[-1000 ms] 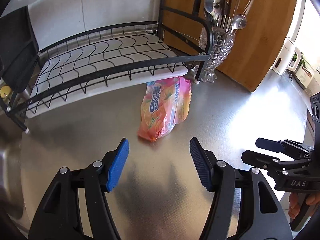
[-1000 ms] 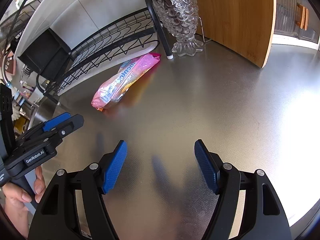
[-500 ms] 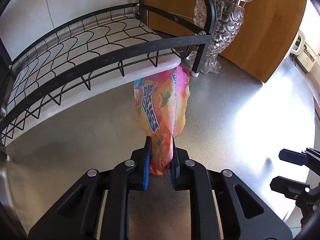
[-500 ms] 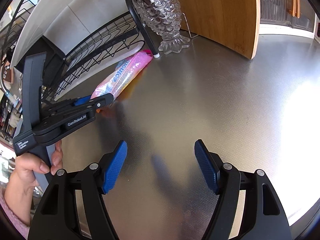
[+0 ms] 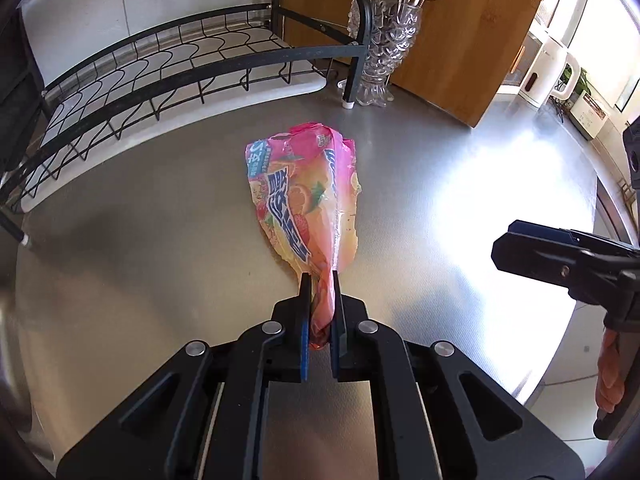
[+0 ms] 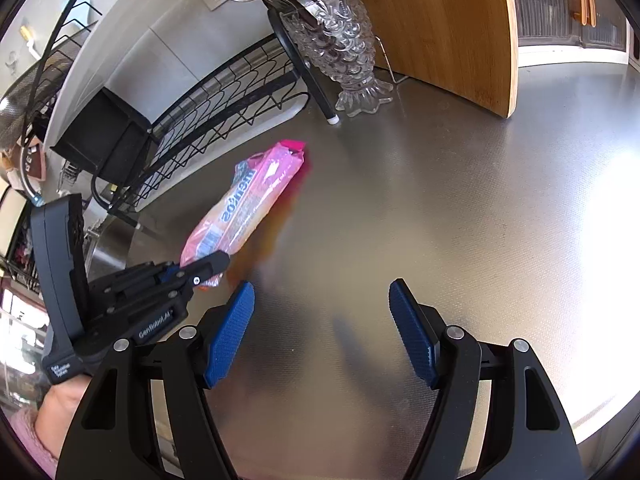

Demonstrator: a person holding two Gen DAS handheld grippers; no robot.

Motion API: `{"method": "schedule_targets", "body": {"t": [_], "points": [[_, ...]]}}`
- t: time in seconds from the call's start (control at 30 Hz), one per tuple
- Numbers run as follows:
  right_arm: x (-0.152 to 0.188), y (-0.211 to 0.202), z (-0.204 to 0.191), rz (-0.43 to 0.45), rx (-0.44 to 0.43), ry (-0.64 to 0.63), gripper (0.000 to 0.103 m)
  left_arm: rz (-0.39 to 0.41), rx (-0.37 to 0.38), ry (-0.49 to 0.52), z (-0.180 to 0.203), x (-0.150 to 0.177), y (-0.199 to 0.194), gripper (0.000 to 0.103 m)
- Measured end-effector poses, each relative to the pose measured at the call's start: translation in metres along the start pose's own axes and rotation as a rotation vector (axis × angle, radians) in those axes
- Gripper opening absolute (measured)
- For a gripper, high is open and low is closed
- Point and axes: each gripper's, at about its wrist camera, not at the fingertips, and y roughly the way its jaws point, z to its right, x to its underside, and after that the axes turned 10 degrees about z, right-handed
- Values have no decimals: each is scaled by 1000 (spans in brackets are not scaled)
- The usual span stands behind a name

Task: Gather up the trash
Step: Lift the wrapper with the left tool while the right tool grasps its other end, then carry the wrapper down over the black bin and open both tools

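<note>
**Candy wrapper pinched at one end, out in front of the dish rack**

The steel counter is taking up most of both views, and the black wire dish rack is standing along its back edge. In front of the rack, towards the end where its white-footed leg is coming down, the pink and orange candy wrapper is stretching away from the left gripper. The rack's leg and the glass cutlery holder beside it are sitting just beyond the wrapper's far end, apart from it.

The left gripper's jaws are pressing together on the wrapper's near end, bunching the film into a thin twist between the pads. The right gripper is hanging with its jaws wide apart and nothing between them, over bare counter further out from the rack.

The wrapper is looking like thin, crinkly plastic film: very light, limp, probably slick. I'd judge a pinch on a gathered end or seam, as here, the sensible hold; the flat middle would likely slide or fold. Nothing about it is looking fragile.

The left wrist view is showing the pads biting on the film, and the right gripper's tip out to the side. The right wrist view is showing the wrapper side-on, its far end seemingly riding off the counter above a reddish reflection, and the person's hand under the left gripper's handle.
</note>
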Motion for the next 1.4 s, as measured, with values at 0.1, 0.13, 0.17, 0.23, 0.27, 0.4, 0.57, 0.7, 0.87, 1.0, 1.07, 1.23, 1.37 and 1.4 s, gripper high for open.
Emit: {"method": "schedule_targets", "body": {"t": [0.1, 0.13, 0.17, 0.23, 0.27, 0.4, 0.57, 0.7, 0.87, 1.0, 1.07, 1.23, 1.37, 1.4], "points": [[5, -7, -14, 6, -13, -17, 71, 3, -1, -10, 1, 16, -23, 6], [7, -9, -18, 6, -17, -22, 71, 2, -3, -12, 1, 22, -31, 6], [10, -11, -22, 5, -22, -25, 71, 3, -3, -16, 1, 29, -39, 6], [16, -16, -31, 3, -32, -29, 71, 5, -1, -28, 2, 42, -55, 6], [20, -19, -35, 3, -40, -30, 71, 5, 2, -35, 2, 48, -64, 6], [35, -34, -54, 2, -64, -43, 71, 21, 14, -45, 4, 73, -98, 6], [58, -51, -77, -13, -108, -42, 70, 37, 14, -51, 9, 105, -140, 6], [77, -67, -95, -9, -113, -62, 68, 38, 21, -72, 11, 132, -165, 6], [101, -79, -111, -38, -130, -82, 67, 51, 49, -81, 23, 164, -195, 6], [123, -85, -122, -60, -129, -100, 62, 45, 74, -92, 31, 186, -212, 6], [134, -88, -128, -77, -117, -114, 53, 39, 75, -93, 34, 197, -218, 6], [164, -94, -142, -127, -60, -184, 11, 8, 89, -129, 34, 225, -225, 6], [194, -92, -145, -181, -10, -224, 2, -47, 90, -147, 35, 250, -217, 6], [202, -90, -144, -191, 1, -230, 2, -64, 86, -153, 34, 257, -213, 6]]}}
